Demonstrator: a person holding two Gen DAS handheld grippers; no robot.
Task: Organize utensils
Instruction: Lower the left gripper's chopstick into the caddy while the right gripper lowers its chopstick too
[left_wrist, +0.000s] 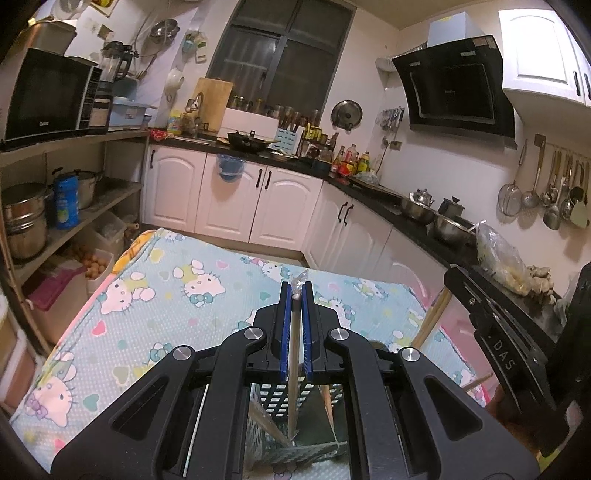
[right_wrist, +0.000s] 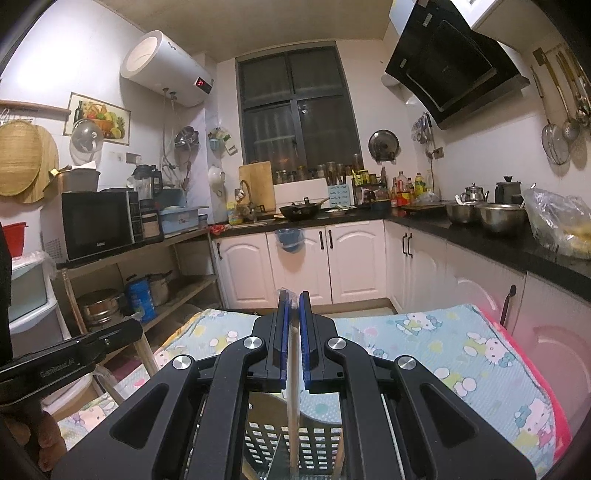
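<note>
Left gripper (left_wrist: 296, 291): jaws closed on a thin wrapped chopstick (left_wrist: 294, 354), its plastic wrapper tip poking out above the blue pads (left_wrist: 283, 325). The stick hangs steeply down from the pads into a perforated basket (left_wrist: 275, 397) directly under the gripper. More sticks lean inside the basket.

Right gripper (right_wrist: 294, 299): jaws likewise closed, pinching a second wrapped stick (right_wrist: 293, 387) that runs down from between the pads into the basket (right_wrist: 314, 437). A scrap of clear wrapper shows at the fingertips.

Basket sits on a worktop covered by a cartoon-cat cloth (left_wrist: 166, 295), at its near edge. The two grippers are side by side; each shows at the edge of the other's view. Where the lower ends of either stick touch inside the basket I cannot tell. Kitchen cabinets (right_wrist: 295, 258) behind.
</note>
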